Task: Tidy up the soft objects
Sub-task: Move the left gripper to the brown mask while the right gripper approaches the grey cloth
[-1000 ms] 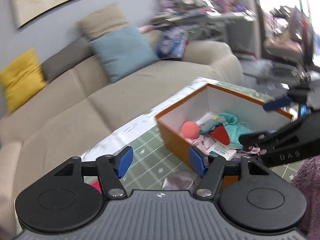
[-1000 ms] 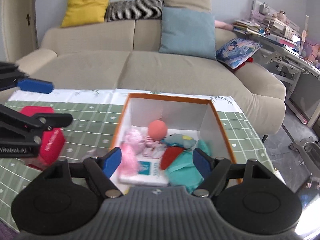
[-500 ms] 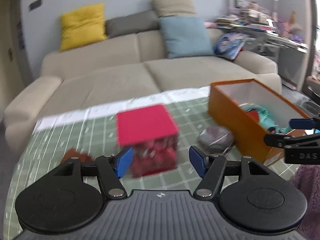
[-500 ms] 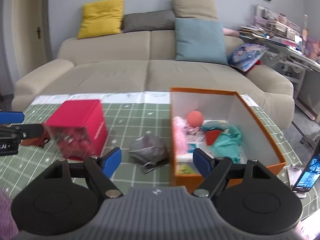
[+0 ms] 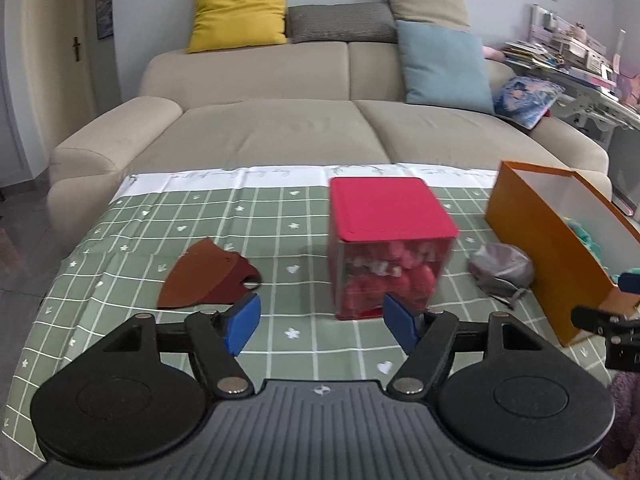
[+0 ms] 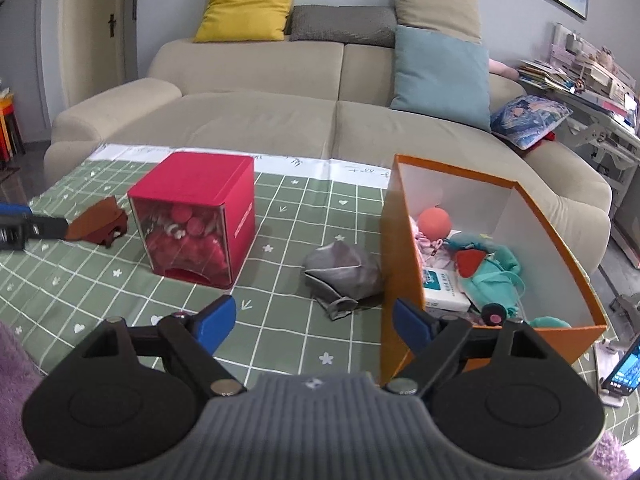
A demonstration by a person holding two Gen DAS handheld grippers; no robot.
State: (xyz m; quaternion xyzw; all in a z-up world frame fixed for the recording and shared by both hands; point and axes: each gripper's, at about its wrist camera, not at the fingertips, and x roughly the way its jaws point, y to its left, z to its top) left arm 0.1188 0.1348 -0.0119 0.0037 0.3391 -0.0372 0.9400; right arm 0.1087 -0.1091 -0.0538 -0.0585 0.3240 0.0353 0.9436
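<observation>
- Grey pouch (image 6: 342, 268) lies crumpled on the green checked table (image 6: 288, 344), just beside the orange box (image 6: 400, 248), left of its near wall; the brown mask (image 5: 208, 272) lies flat further left, beyond the red cube box (image 5: 390, 240).
- Right gripper (image 6: 314, 322) is nearer the pouch, which sits just ahead, roughly between its fingers; its jaws have just been opening and stand wide, nothing between them.
- Left gripper (image 5: 322, 324), also just widened and empty, faces the gap between mask and cube box; the mask lies ahead-left.
- Pouch's long axis seems to run across the right gripper's view, its drawstring end towards the camera.
</observation>
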